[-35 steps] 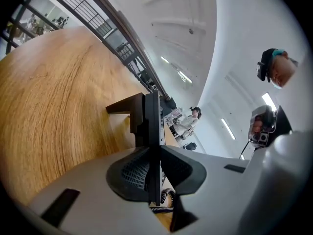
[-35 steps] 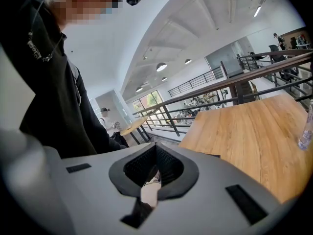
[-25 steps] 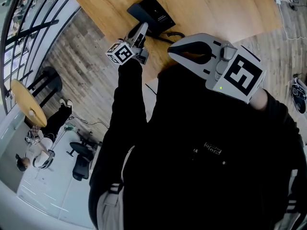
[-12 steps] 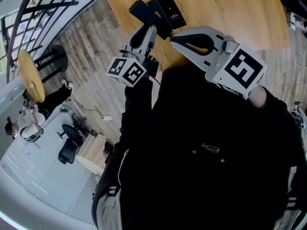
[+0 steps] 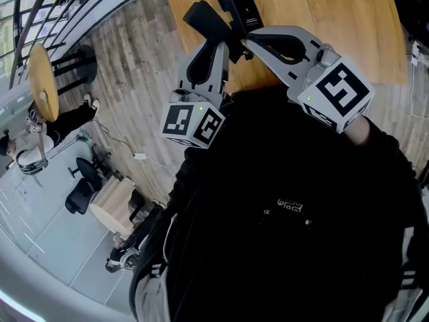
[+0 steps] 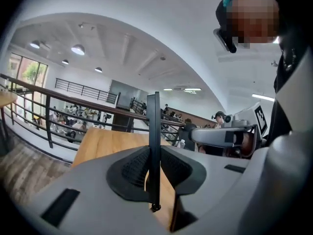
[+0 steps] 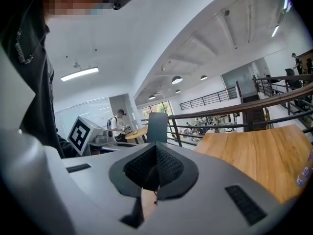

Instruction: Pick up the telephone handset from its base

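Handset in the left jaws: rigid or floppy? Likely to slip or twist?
Probably rigid: the handset stands as a straight dark bar between the jaws, no sag. Likely light: the left gripper holds it off the base by a narrow pinch. The shell looks smooth and black, so it may pivot or slip if swung.

Two hand-held grippers [image 5: 223, 42] [image 5: 253, 40], one handset [image 5: 206, 19], one base [image 5: 242, 9], one table [image 5: 322, 12].
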A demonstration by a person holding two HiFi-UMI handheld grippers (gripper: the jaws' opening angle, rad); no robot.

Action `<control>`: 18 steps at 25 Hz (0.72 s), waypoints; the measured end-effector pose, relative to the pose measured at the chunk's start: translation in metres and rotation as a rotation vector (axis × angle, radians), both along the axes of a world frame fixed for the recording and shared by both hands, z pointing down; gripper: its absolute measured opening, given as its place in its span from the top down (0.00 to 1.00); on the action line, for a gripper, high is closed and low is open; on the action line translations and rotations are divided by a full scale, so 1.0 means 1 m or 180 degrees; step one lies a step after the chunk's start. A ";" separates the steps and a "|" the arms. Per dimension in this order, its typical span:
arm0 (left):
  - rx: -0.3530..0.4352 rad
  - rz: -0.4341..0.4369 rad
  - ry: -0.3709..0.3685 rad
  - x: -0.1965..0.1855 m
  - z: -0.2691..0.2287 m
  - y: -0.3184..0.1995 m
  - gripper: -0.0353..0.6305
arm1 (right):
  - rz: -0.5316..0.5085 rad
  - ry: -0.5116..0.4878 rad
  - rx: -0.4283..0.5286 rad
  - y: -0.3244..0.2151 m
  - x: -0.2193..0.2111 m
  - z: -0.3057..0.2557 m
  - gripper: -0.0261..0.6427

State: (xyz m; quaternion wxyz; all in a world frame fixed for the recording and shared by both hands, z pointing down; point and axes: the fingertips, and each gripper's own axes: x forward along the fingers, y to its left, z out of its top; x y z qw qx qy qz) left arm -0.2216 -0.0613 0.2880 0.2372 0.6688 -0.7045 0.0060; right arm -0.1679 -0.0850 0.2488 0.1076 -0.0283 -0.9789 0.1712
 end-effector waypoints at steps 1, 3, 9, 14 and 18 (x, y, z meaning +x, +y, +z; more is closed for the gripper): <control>0.0008 -0.0007 -0.0068 0.001 -0.003 0.002 0.84 | -0.0032 -0.0002 0.0023 0.002 -0.002 -0.001 0.93; 0.0034 -0.0019 -0.0143 0.001 -0.007 0.004 0.84 | -0.0098 -0.0031 0.0062 0.007 -0.005 -0.004 0.93; 0.0076 -0.0104 -0.0118 -0.006 -0.009 0.015 0.84 | -0.0257 -0.0009 0.0149 0.020 -0.010 -0.004 0.93; 0.0076 -0.0088 -0.0053 -0.015 0.005 0.022 0.84 | -0.0219 -0.0003 0.0126 0.030 -0.016 0.006 0.93; 0.0028 -0.0003 0.0018 -0.020 0.016 0.017 0.84 | -0.0211 0.0009 0.0115 0.029 -0.020 0.010 0.93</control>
